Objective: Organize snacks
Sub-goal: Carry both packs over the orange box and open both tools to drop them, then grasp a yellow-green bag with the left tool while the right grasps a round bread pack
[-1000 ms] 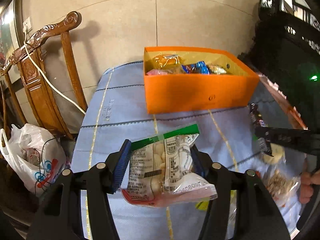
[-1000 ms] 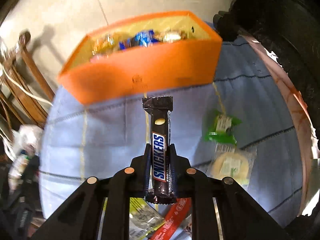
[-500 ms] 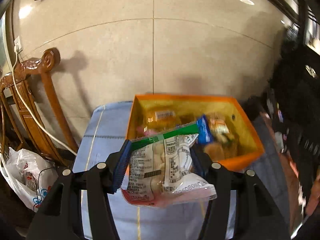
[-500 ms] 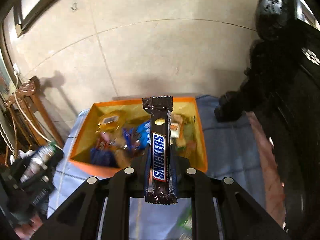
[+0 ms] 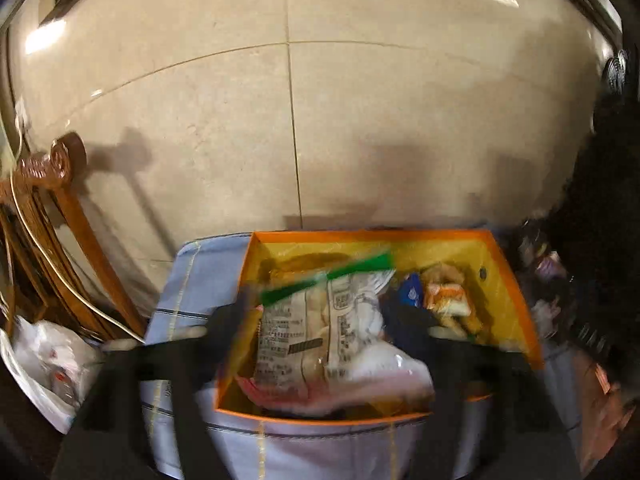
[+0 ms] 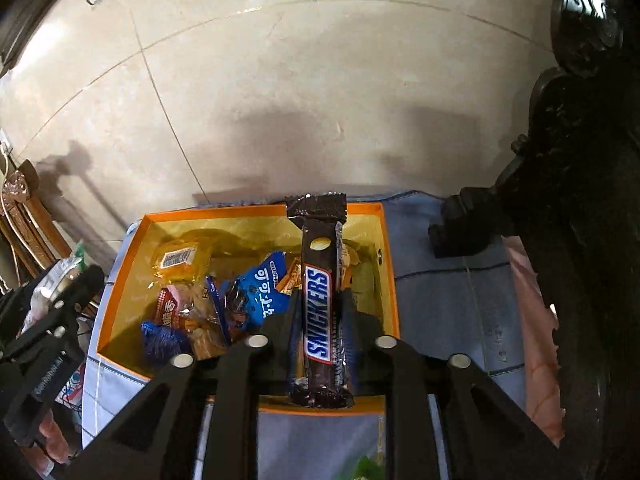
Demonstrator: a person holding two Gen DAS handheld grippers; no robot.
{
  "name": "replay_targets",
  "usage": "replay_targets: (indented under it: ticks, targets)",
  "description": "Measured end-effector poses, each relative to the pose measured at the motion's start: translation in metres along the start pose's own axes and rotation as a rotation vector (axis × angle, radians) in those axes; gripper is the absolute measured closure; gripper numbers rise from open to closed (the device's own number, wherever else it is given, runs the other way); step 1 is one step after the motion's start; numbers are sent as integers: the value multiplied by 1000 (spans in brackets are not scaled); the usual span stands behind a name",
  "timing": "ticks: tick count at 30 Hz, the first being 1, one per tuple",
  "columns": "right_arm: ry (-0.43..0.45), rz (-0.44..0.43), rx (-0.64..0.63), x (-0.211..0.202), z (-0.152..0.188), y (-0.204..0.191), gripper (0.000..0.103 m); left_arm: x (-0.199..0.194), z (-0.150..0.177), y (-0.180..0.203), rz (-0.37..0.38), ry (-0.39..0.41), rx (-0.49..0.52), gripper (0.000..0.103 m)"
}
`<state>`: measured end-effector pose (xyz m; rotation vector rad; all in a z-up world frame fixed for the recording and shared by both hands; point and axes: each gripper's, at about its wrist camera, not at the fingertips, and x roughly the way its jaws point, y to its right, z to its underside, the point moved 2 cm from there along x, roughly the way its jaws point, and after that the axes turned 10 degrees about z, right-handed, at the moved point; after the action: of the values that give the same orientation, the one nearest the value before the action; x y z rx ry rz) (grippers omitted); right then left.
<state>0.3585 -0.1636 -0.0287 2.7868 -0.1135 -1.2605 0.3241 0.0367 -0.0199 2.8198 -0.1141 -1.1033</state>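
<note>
Snickers bar (image 6: 320,312) shows only between the right claw's (image 6: 320,312) opening jaws; left claw (image 5: 320,320) opening, biscuit bag (image 5: 320,328) freed.

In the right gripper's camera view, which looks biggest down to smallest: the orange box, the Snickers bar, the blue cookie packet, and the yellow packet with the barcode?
1. orange box
2. Snickers bar, though it sits nearest the camera, which inflates it
3 and 4. blue cookie packet and yellow packet look close in size, and both are partly covered, so I would not rank them.
</note>
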Motion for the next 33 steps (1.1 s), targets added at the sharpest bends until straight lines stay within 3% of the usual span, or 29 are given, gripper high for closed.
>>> replay_targets:
  ticks: [1,2,5,10,14,16,19,22,27,30,33]
  targets:
    - [-1,-11,-2,0,-1,0,5,-1,1,-3,-2,4,-18,4]
    - [21,14,6,-4,1,5,3,-3,6,-4,-4,-7,-19,4]
    - [54,62,-25,-24,13,15,4,-8,22,-4,-9,-28,17,4]
    - [24,54,-19,-61,51,40,3,-31,67,-16,53,-79,-2,4]
    - [-48,62,-85,-67,113,54,4,-56,135,-19,98,-153,36,4]
    - [-107,55,-103,-59,152,58,4,-64,170,-18,66,-201,83,4]
    - [-286,-10,-51,-34,212,63,4,-82,235,-6,-48,-192,232,4]
    - [-387,0,27,-7,245,67,4,-79,277,3,-5,-246,292,4]
    - [-463,-6,105,24,266,65,4,-67,318,25,104,-289,317,4]
    - [-478,-25,116,37,267,58,4,-52,331,31,116,-304,303,4]
    - [-474,-13,95,44,265,51,3,-38,333,25,187,-322,159,4]
